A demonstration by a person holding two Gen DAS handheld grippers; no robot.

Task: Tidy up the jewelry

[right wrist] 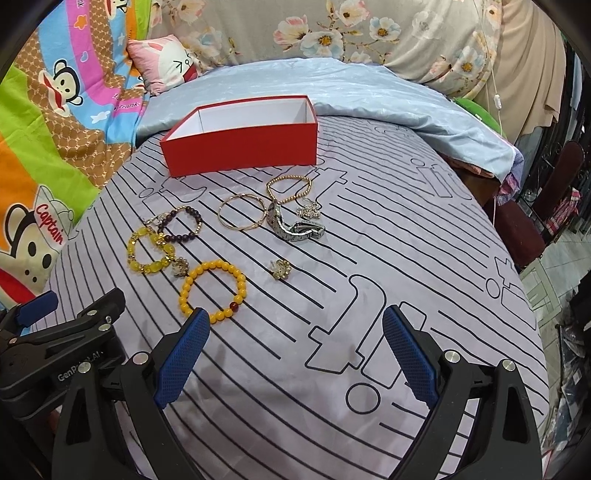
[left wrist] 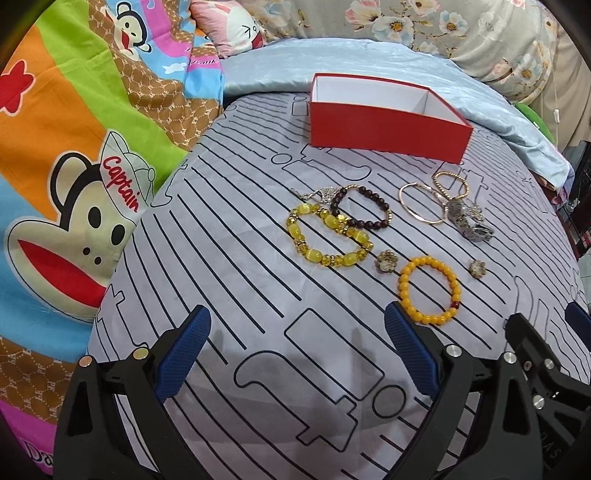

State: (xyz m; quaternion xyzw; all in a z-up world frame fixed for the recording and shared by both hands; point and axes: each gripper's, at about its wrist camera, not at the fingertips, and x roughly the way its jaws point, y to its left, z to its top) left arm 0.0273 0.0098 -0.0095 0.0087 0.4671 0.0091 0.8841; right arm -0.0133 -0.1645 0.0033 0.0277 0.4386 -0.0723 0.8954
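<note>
An open red box (left wrist: 384,129) (right wrist: 243,147) with a white inside sits at the far side of the striped grey sheet (left wrist: 229,258). In front of it lie several pieces. They include an orange bead bracelet (left wrist: 403,284) (right wrist: 183,291), a yellow bead bracelet (left wrist: 330,221) (right wrist: 133,254), a dark bead bracelet (left wrist: 369,223) (right wrist: 181,236), a silver watch (left wrist: 469,225) (right wrist: 295,229) and two flower earrings (left wrist: 386,262) (right wrist: 280,269). My left gripper (left wrist: 297,350) is open and empty above the sheet, just short of the orange bracelet. My right gripper (right wrist: 295,354) is also open and empty, its left fingertip (right wrist: 195,325) at that bracelet's near edge.
A colourful cartoon blanket (left wrist: 74,166) lies to the left. A pale blue quilt (right wrist: 369,92) and floral fabric (right wrist: 369,33) are bunched behind the box. The bed drops off at the right onto a cluttered floor (right wrist: 554,277). Each gripper shows at the other view's lower edge.
</note>
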